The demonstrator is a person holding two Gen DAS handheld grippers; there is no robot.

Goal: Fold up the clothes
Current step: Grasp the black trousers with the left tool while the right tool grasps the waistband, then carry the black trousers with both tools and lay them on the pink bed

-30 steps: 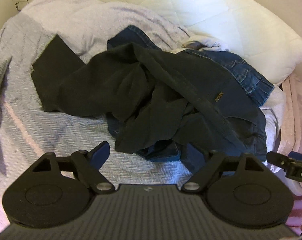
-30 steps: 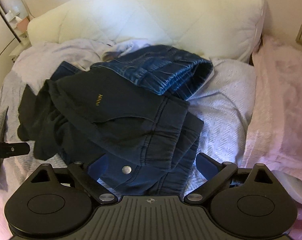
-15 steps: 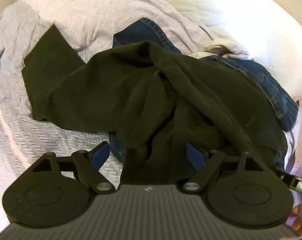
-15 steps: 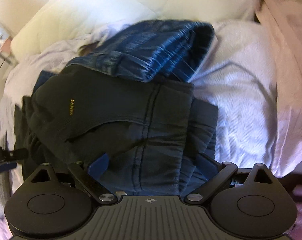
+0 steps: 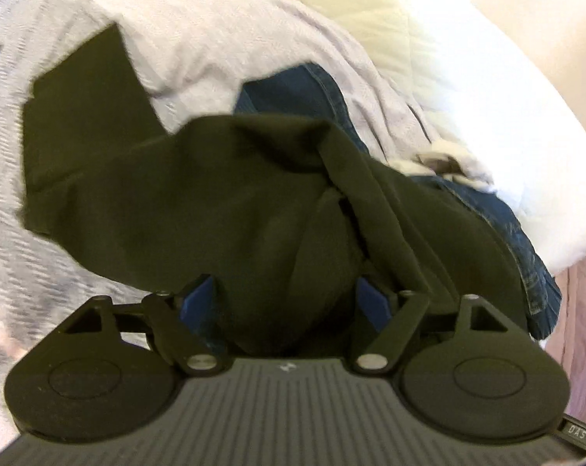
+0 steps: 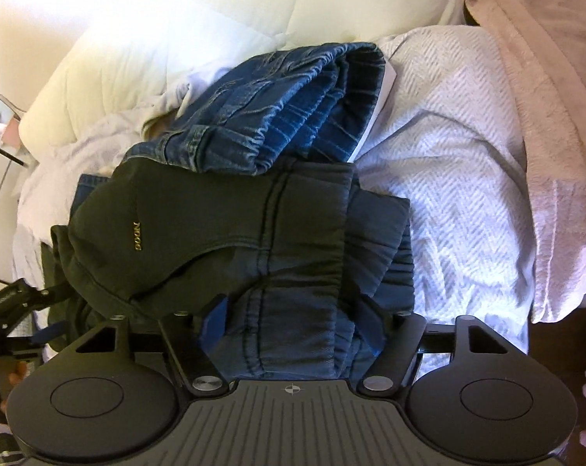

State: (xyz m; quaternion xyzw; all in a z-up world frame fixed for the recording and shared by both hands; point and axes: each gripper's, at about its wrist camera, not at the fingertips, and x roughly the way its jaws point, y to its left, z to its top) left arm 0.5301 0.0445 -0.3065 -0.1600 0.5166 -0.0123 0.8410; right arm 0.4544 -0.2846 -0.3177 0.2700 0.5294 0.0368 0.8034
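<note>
Dark olive-black cotton trousers (image 5: 223, 209) bunched between the spread blue-padded jaws of the left gripper (image 5: 283, 299), cloth filling the gap but not pinched; same garment's elastic waistband (image 6: 293, 272) lying between the wide-apart jaws of the right gripper (image 6: 293, 316), likewise unclamped. Both grippers angled down into the heap, closer than a second ago, fabric now reaching the jaws where bedding showed before. Piled on a white herringbone-weave bedspread (image 6: 460, 155), with folded blue denim jeans (image 6: 285, 108) resting on the upper edge and a cream quilted duvet (image 6: 184, 27) behind. Small gold embroidered lettering (image 6: 136, 236) on the dark cloth, too small to read surely.
</note>
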